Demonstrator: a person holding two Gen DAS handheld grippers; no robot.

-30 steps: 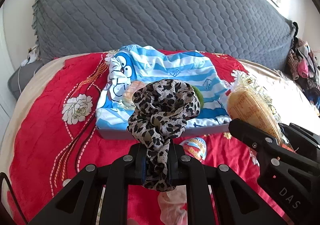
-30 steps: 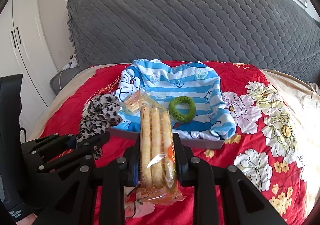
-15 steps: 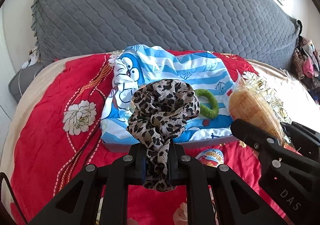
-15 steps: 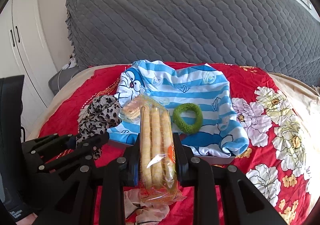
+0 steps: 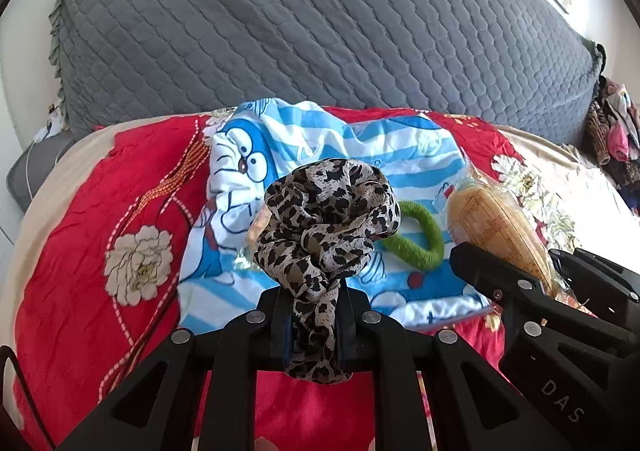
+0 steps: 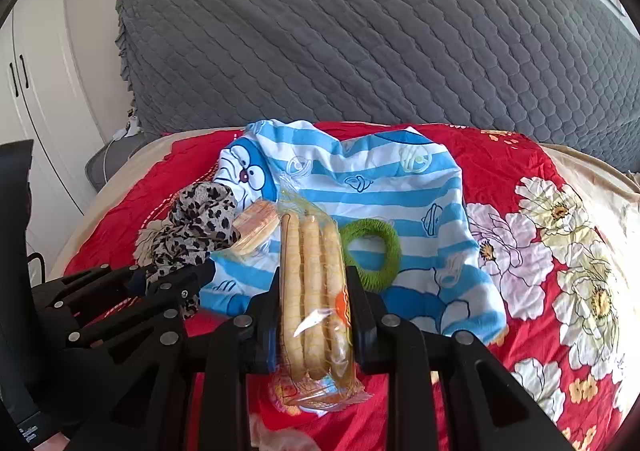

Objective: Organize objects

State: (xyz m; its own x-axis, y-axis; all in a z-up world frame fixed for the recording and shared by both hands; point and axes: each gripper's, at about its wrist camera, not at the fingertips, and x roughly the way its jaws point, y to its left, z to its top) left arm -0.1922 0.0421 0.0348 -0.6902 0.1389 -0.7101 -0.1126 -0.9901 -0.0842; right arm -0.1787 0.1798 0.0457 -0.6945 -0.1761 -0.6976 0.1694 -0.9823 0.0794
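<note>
On the bed, the red floral bedspread (image 5: 84,263) fills the left side, running from the tan sheet at its left edge up to the grey quilted headboard cover (image 5: 320,31) along the far edge. The left gripper (image 5: 314,315) has its jaws drawn narrow, pinching the tail of a leopard-print scrunchie (image 5: 328,219), whose gathered loop stands above the fingers. Past it, toward the middle of the bed, lies a blue-and-white striped cartoon cloth (image 6: 360,179), spread over what looks like a flat tray whose near edge barely shows. On that cloth, near its left edge, rests a small wrapped round biscuit pack (image 6: 256,227), just beside the scrunchie in the right wrist view. Next comes the right gripper (image 6: 314,315), its jaws clamped on a clear packet of 3 long biscuit sticks (image 6: 314,283), held upright between the pads. To the right of the packet, a green hair tie (image 6: 372,255) lies flat on the cloth near its near edge. White flowers crowd the bedspread's right edge.
</note>
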